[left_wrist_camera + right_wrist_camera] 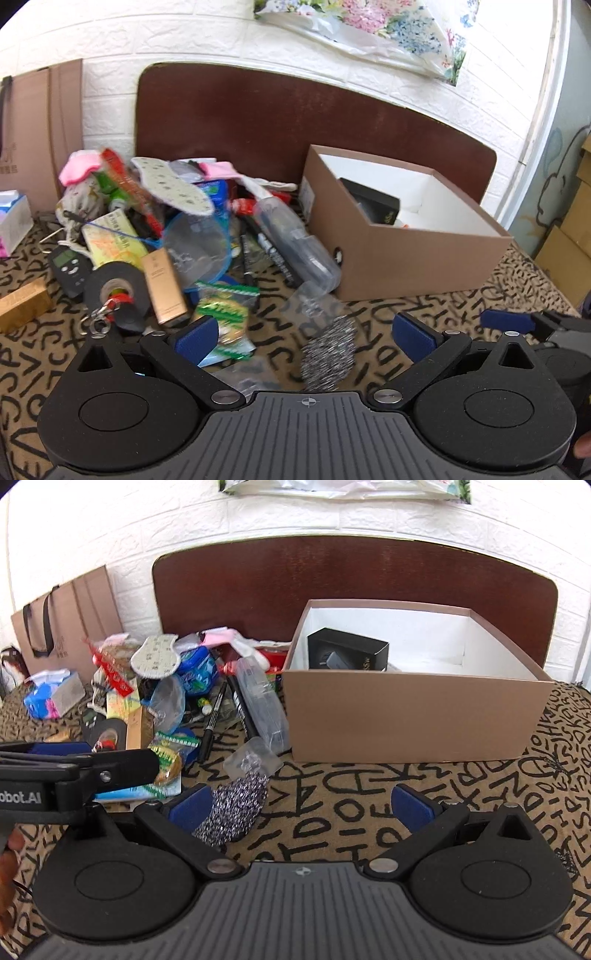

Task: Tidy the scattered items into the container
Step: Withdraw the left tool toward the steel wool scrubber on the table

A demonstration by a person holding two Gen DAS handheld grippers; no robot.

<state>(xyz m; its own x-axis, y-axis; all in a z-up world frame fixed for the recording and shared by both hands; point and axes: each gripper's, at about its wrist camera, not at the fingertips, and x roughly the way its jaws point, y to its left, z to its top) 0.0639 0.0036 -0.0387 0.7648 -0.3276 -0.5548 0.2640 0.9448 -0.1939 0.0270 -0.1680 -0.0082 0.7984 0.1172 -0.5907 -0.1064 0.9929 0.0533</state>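
You are holding two grippers over a cloth printed with black letters. Your left gripper has its blue pads spread wide and holds nothing. Your right gripper is spread just as wide and is also empty.

The container, a brown cardboard box with a white inside, sits at about 1 o'clock from the right gripper, open at the top. A black carton already lies inside it, toward its left end.

The scattered items are heaped in a pile at roughly 10 to 11 o'clock from the left gripper, just left of the box. Nearest to you, a silvery steel scourer in a clear bag lies between the left gripper's pads; from the right gripper it sits at 11 o'clock, beside the left pad.

This looks like an early step: picking the next item. The likely move is to lower onto the scourer, pinch it, then lift over the box wall.
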